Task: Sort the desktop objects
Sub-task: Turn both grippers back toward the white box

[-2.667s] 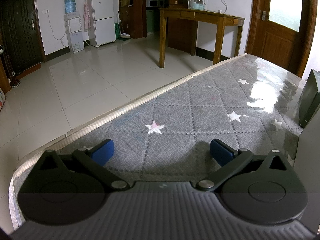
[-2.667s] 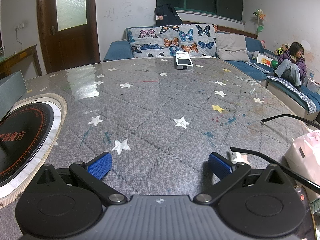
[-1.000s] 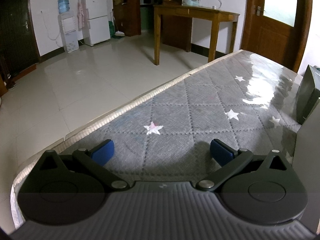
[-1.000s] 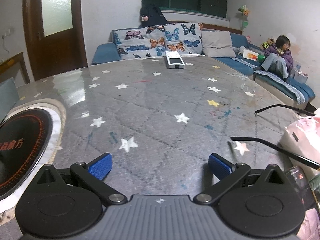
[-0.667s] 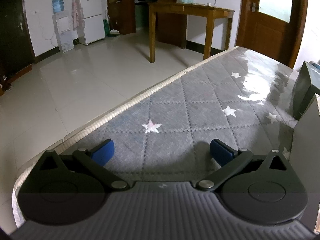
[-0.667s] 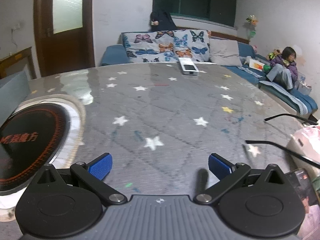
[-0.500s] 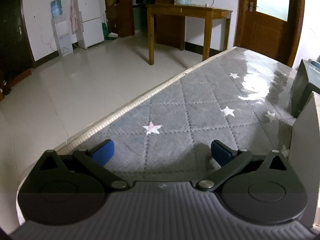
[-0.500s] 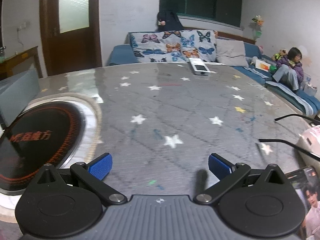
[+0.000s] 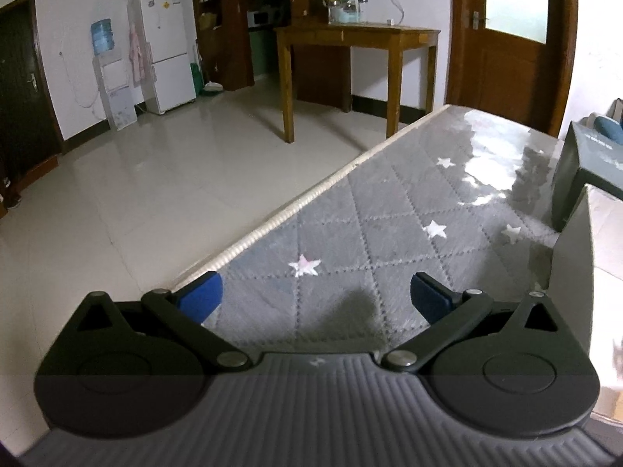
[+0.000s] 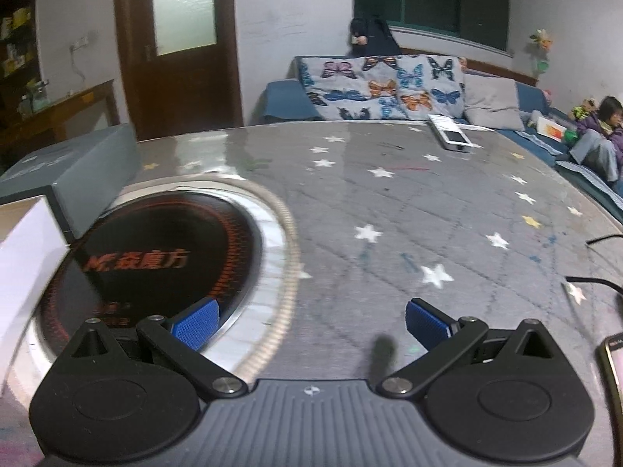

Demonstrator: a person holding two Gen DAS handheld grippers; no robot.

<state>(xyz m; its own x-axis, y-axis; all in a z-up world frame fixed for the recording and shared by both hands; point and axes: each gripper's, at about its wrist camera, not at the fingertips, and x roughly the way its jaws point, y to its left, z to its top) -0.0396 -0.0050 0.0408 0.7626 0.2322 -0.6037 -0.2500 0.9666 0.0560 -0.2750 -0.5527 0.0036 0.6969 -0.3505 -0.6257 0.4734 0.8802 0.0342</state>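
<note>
My left gripper (image 9: 315,295) is open and empty above the grey star-patterned table cover (image 9: 389,210), near the table's left edge. A white box (image 9: 607,292) stands just right of it, with a dark grey box (image 9: 584,171) behind. My right gripper (image 10: 311,319) is open and empty over the rim of a round black induction cooktop (image 10: 163,260). The white box (image 10: 27,249) and the dark grey box (image 10: 78,167) lie at the left in the right wrist view. A white remote (image 10: 449,136) lies at the far side. Black glasses arms (image 10: 599,260) and a phone edge (image 10: 613,366) show at the right.
The table edge (image 9: 288,210) drops to a tiled floor at the left. A wooden side table (image 9: 350,62) and a door stand beyond. A sofa with butterfly cushions (image 10: 381,85) and a seated child (image 10: 603,132) are behind the table.
My right gripper has swung left: the cooktop and boxes have come into view, the glasses and pink bag slid off to the right. My left gripper has turned slightly right, showing more of the white box.
</note>
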